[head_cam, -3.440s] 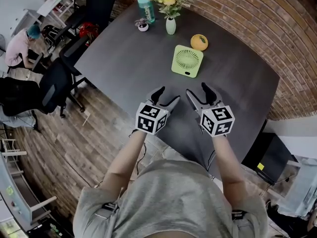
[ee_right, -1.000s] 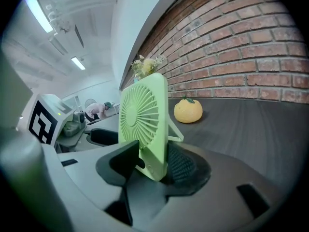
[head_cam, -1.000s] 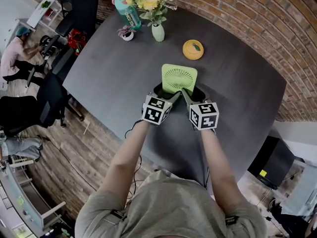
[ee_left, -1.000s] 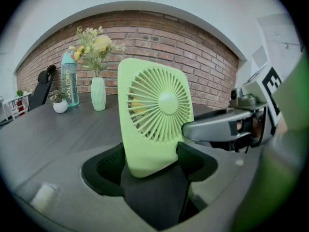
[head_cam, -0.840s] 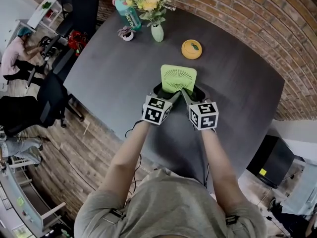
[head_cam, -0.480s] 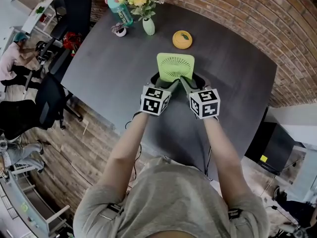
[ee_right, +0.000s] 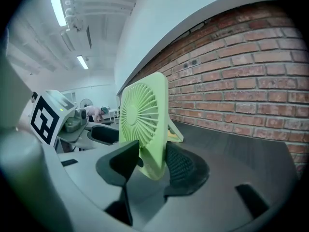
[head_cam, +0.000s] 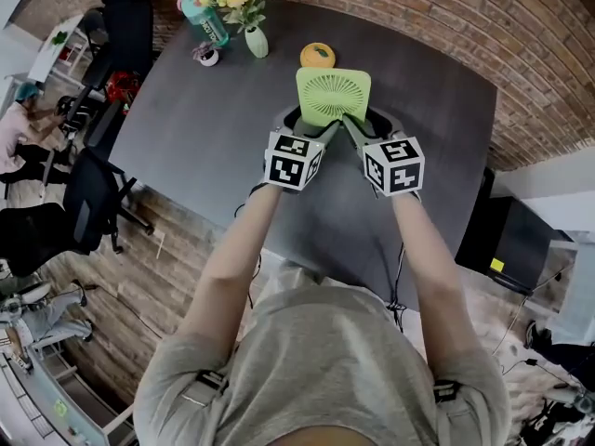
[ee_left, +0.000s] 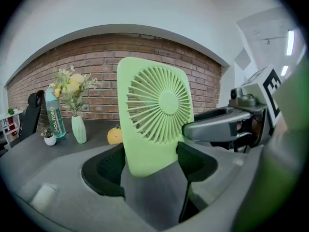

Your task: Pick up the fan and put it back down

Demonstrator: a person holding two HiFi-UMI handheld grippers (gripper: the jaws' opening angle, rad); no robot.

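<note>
We hold the green fan [head_cam: 333, 96] upright above the tabletop [head_cam: 204, 128] near its far edge, the fingers [ee_left: 104, 166] of our left gripper [head_cam: 309, 126] and right gripper [head_cam: 364, 124] each clamped on a lower corner to share its weight evenly.

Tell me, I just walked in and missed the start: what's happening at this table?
A person holds a green fan upright, the left gripper and the right gripper each clamped on a bottom corner. It appears lifted clear of the dark table, with an orange and a vase of flowers behind it.
</note>
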